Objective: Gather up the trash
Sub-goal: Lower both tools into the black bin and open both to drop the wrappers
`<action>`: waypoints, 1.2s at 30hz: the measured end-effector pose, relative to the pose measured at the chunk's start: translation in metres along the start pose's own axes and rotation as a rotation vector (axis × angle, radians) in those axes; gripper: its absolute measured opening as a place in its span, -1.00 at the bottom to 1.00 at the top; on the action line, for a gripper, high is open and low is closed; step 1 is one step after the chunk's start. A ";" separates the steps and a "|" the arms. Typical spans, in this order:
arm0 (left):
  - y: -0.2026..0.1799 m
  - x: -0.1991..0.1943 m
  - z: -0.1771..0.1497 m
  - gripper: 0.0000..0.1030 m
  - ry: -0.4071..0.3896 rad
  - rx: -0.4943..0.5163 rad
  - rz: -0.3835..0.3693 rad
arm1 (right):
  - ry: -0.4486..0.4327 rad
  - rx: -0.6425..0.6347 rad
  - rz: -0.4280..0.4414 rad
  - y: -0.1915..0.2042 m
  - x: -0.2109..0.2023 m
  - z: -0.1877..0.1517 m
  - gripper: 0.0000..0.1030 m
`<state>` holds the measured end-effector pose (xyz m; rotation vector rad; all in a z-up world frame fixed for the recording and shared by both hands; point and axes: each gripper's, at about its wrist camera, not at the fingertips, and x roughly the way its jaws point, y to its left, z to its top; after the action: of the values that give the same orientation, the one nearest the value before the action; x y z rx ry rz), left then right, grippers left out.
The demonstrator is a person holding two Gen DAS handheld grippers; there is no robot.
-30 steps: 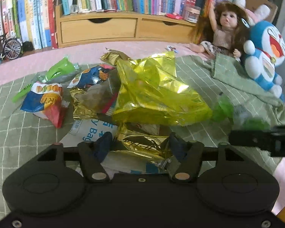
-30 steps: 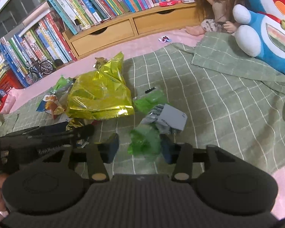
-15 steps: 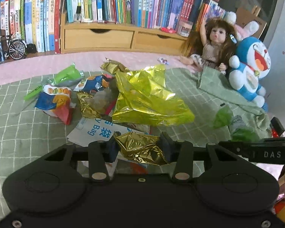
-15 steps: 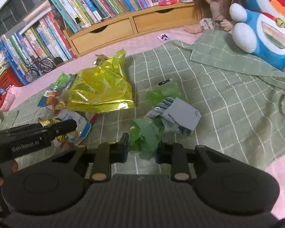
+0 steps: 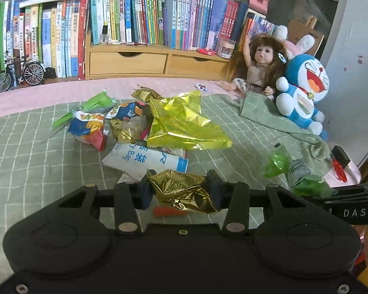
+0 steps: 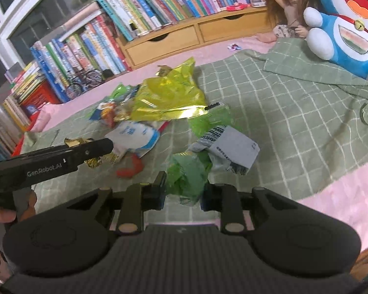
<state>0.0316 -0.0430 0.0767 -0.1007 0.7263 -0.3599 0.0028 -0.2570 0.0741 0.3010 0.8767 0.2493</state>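
Observation:
My left gripper [image 5: 180, 191] is shut on a crumpled gold foil wrapper [image 5: 182, 189], held above the green checked blanket [image 5: 24, 161]. My right gripper [image 6: 184, 191] is shut on a crumpled green wrapper [image 6: 186, 176], with a grey-white packet [image 6: 230, 147] trailing from it. More trash lies beyond on the blanket: a large yellow foil bag [image 5: 181, 125], a white and blue bag [image 5: 142, 158], a red and blue snack packet [image 5: 88, 128] and a green wrapper [image 5: 95, 101]. In the right wrist view the left gripper [image 6: 61, 159] shows at the left with gold foil at its tip.
A doll [image 5: 260, 66] and a blue plush toy [image 5: 301, 93] sit at the back right on a pink sheet [image 5: 61, 90]. A wooden drawer unit [image 5: 144, 61] with books and a model bicycle [image 5: 17, 76] line the back. A small red scrap [image 6: 130, 167] lies on the blanket.
Both grippers have closed on their wrappers and lifted back from the pile. The gold foil and the green wrapper with the grey packet have risen off the blanket.

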 end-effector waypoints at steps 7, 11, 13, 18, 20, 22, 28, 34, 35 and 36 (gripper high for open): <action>0.004 -0.040 -0.025 -0.17 -0.026 -0.012 0.001 | 0.008 -0.021 0.078 0.023 -0.018 -0.032 -0.41; 0.006 -0.062 -0.046 -0.17 -0.052 -0.020 0.000 | 0.013 -0.036 0.112 0.036 -0.029 -0.053 -0.41; 0.006 -0.074 -0.058 -0.17 -0.066 -0.017 0.001 | 0.018 -0.047 0.125 0.043 -0.034 -0.064 -0.41; 0.006 -0.104 -0.086 -0.17 -0.088 -0.018 -0.012 | 0.051 -0.078 0.162 0.060 -0.044 -0.096 -0.41; 0.004 -0.114 -0.100 -0.17 -0.088 -0.016 -0.012 | 0.068 -0.092 0.183 0.068 -0.049 -0.110 -0.41; 0.002 -0.122 -0.115 -0.17 -0.069 -0.006 -0.007 | 0.086 -0.105 0.197 0.074 -0.051 -0.124 -0.41; 0.011 -0.137 -0.160 -0.17 0.004 -0.054 -0.017 | 0.186 -0.086 0.263 0.085 -0.049 -0.167 -0.40; 0.019 -0.139 -0.202 -0.17 0.064 -0.048 0.033 | 0.302 -0.060 0.267 0.087 -0.026 -0.196 -0.40; 0.022 -0.137 -0.208 -0.17 0.080 -0.055 0.040 | 0.330 -0.056 0.269 0.088 -0.019 -0.200 -0.40; 0.024 -0.135 -0.214 -0.17 0.100 -0.064 0.043 | 0.360 -0.048 0.275 0.088 -0.012 -0.203 -0.40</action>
<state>-0.1970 0.0350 -0.0031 -0.1281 0.8383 -0.3026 -0.1718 -0.1472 -0.0083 0.3373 1.1829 0.5926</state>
